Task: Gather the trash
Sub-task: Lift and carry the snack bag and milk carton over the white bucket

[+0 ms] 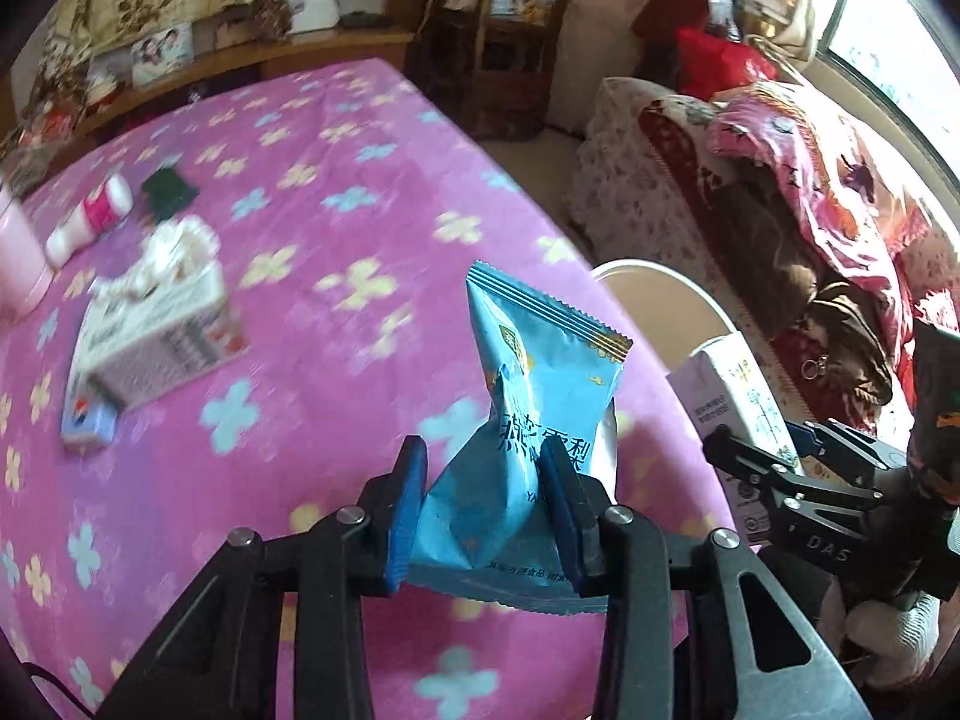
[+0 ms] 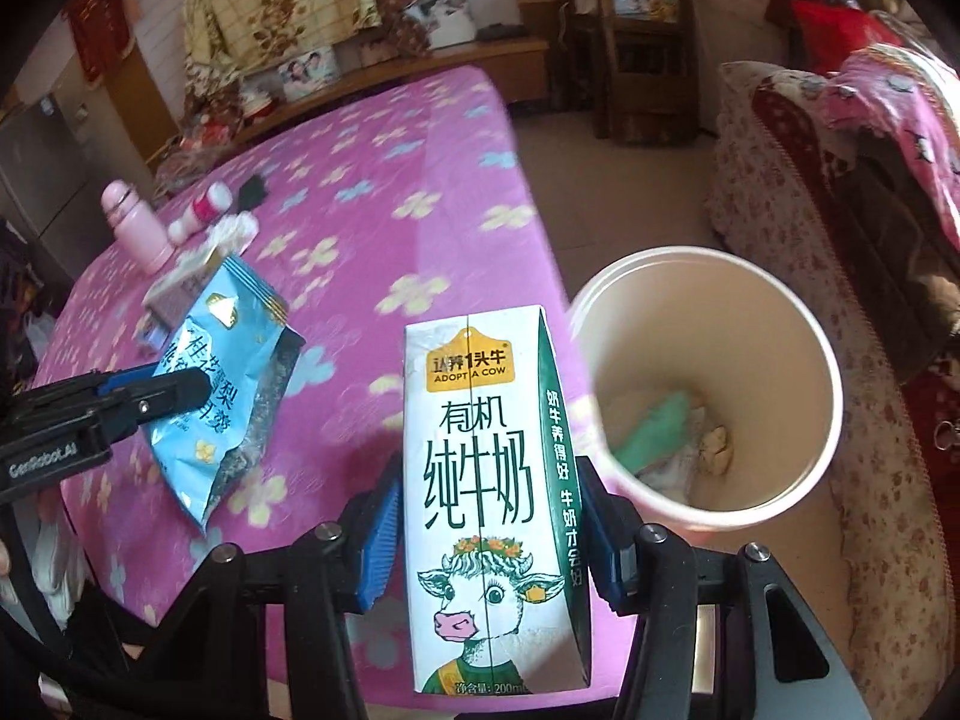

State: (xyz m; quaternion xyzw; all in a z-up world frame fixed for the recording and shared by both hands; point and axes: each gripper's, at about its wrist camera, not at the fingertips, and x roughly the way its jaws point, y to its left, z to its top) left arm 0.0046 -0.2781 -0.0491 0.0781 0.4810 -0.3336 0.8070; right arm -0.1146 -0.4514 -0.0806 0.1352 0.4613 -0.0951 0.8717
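My left gripper [image 1: 485, 510] is shut on a crumpled blue snack wrapper [image 1: 540, 360], which stands up between the blue pads above the pink flowered tablecloth [image 1: 336, 192]. In the right wrist view the same wrapper [image 2: 222, 324] hangs from the left gripper [image 2: 189, 385] at the left. My right gripper [image 2: 489, 534] is shut on an upright white and green milk carton [image 2: 480, 450] with a cow drawing. Just right of the carton stands a beige round bin [image 2: 708, 255] beside the table edge, with a green scrap and crumpled paper inside. From the left wrist the carton [image 1: 720, 384] and right gripper [image 1: 762, 456] show at the right.
Farther back on the table are a pink flask [image 2: 135, 228], a white and pink bottle [image 1: 90, 222] lying down, a dark small object [image 1: 168, 192], crumpled tissue [image 1: 174, 252] and a tissue box [image 1: 150, 330]. A sofa [image 2: 780, 192] piled with blankets stands at the right, and a wooden shelf [image 2: 642, 30] behind.
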